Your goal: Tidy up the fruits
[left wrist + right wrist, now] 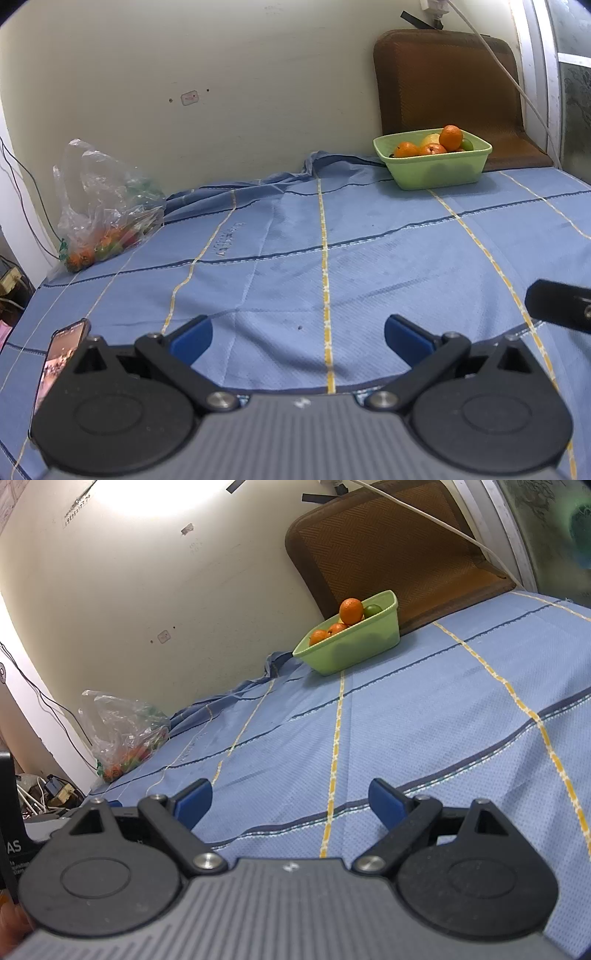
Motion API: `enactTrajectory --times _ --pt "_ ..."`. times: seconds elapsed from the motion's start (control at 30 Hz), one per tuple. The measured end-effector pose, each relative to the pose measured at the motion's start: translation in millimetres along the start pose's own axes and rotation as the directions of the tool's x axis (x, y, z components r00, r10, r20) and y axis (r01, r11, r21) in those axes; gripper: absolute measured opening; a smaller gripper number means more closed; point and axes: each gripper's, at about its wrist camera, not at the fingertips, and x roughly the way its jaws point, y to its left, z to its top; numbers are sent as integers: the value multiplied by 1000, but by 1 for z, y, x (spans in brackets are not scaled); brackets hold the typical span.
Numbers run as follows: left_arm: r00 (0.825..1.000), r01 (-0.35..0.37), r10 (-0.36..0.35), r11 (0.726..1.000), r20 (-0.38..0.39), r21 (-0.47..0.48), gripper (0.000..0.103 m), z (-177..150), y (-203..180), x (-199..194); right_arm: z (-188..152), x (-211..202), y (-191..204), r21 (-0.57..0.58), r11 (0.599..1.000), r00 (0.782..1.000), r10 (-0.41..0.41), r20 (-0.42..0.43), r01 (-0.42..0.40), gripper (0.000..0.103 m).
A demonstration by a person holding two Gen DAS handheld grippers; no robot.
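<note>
both wrist views sit low over the blue checked cloth, looking forward past their own fingers toward the far wall. the right wrist view is rolled, tilting the scene. both share the distant green fruit basin and plastic bag.

The left gripper hovers low over a blue cloth with yellow stripes, its blue-padded jaws spread wide and empty. Far right, a pale green plastic basin holds oranges. Far left, a clear plastic bag of fruit slumps against the wall
</note>
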Motion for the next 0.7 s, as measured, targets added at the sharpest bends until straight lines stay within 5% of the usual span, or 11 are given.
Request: enactTrajectory --times 0.7 --pt "1000 27 -27 1000 -1 11 103 0 -6 -5 0 -2 -1 0 1000 1000 -5 16 5 93"
